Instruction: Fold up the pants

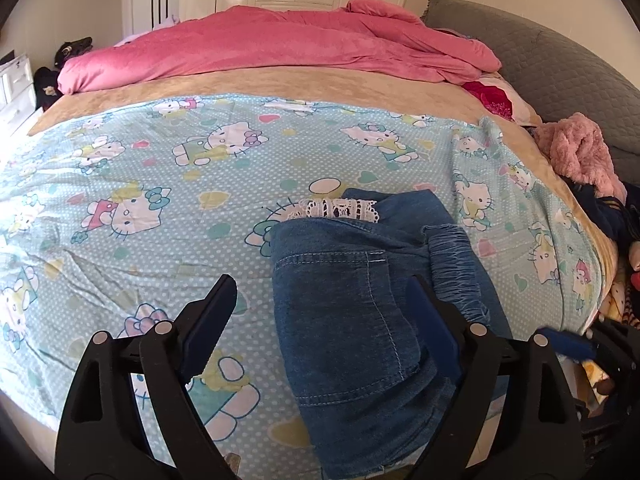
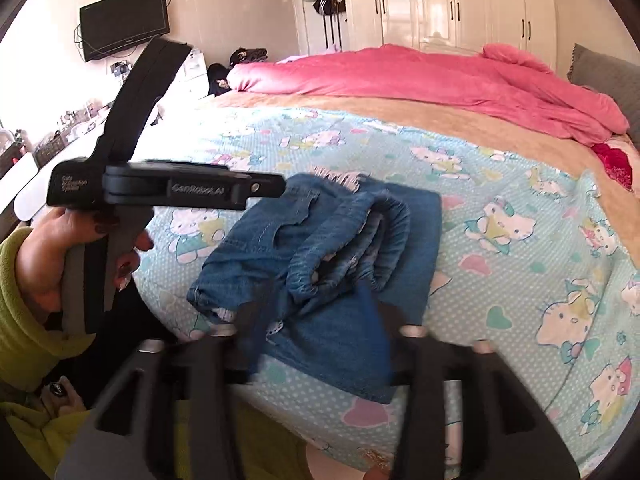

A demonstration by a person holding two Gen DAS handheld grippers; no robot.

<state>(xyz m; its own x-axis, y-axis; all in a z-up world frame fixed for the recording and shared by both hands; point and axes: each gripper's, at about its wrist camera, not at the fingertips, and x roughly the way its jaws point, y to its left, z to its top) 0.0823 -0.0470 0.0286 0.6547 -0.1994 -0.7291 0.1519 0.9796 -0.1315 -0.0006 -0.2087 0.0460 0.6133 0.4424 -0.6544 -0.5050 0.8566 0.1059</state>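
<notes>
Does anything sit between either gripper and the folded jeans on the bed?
Nothing visible does. The jeans lie folded on the cartoon-print sheet, directly ahead of the open left gripper and the open right gripper, with only bare sheet around them.

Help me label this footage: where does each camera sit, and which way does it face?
Left wrist: on the left claw, looking down its open fingers at folded denim pants on the bed.
Right wrist: on the right claw, facing the pants; the person's left hand shows.
Shared: pants, cartoon sheet, pink quilt.
</notes>
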